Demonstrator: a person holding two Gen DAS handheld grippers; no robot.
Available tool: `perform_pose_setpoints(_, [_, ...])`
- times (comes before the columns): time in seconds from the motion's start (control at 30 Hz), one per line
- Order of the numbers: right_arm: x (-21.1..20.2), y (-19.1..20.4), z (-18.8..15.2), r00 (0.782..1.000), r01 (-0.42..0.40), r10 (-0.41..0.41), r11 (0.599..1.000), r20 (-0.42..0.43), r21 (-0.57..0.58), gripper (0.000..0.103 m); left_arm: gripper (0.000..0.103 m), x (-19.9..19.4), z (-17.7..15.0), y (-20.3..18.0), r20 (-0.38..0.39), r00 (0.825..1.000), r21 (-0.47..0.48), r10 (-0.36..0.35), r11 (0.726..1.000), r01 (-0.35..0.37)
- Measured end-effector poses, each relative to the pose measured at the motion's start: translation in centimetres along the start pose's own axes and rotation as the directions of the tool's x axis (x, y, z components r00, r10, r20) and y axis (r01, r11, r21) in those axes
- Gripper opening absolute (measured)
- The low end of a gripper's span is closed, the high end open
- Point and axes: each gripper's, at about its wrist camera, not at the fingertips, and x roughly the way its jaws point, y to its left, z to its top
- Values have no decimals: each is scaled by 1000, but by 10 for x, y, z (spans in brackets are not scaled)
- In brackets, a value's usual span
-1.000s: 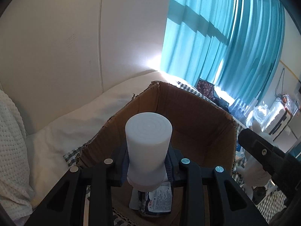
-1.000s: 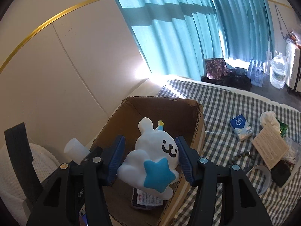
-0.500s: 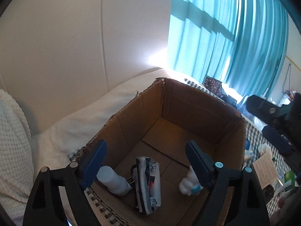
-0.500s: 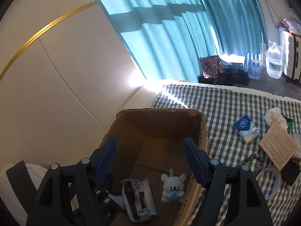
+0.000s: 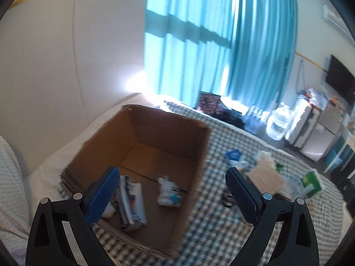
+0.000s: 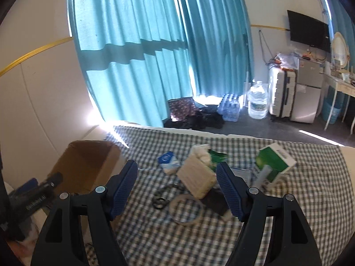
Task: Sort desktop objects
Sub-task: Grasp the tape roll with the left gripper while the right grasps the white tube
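The left gripper [image 5: 170,184] has just been opening and hangs wide and empty above the cardboard box [image 5: 168,128]. Inside the box, the white bunny toy [image 5: 167,191] lies between its fingers. The right gripper [image 6: 176,187] gapes empty over the checked bed [image 6: 310,199].

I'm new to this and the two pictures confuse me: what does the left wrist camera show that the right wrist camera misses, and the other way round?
Only the left wrist view looks into the cardboard box: a white bunny toy and a flat packet lie on its floor. Only the right wrist view shows the scissors and the clear tape ring on the checked cloth. Both show the box, the green carton, the blue tissue pack and the curtains.
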Motion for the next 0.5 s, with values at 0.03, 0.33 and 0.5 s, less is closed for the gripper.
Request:
perform_pose_setpoints(0.03, [-6, -11, -5, 1000, 23, -23, 1000, 5, -3, 74, 101, -2, -4, -10, -4, 1000, 11, -25, 1000, 25])
perform_pose_setpoints(0.33, [-15, -92, -66, 990, 138, -137, 990, -6, 20, 75, 102, 18, -56, -104, -38, 995, 194, -88, 977, 94])
perform_pose_setpoints(0.5, [19, -113, -99, 983, 170, -167, 985, -81, 29, 75, 102, 51, -93, -126, -2, 997, 262, -75, 962, 73])
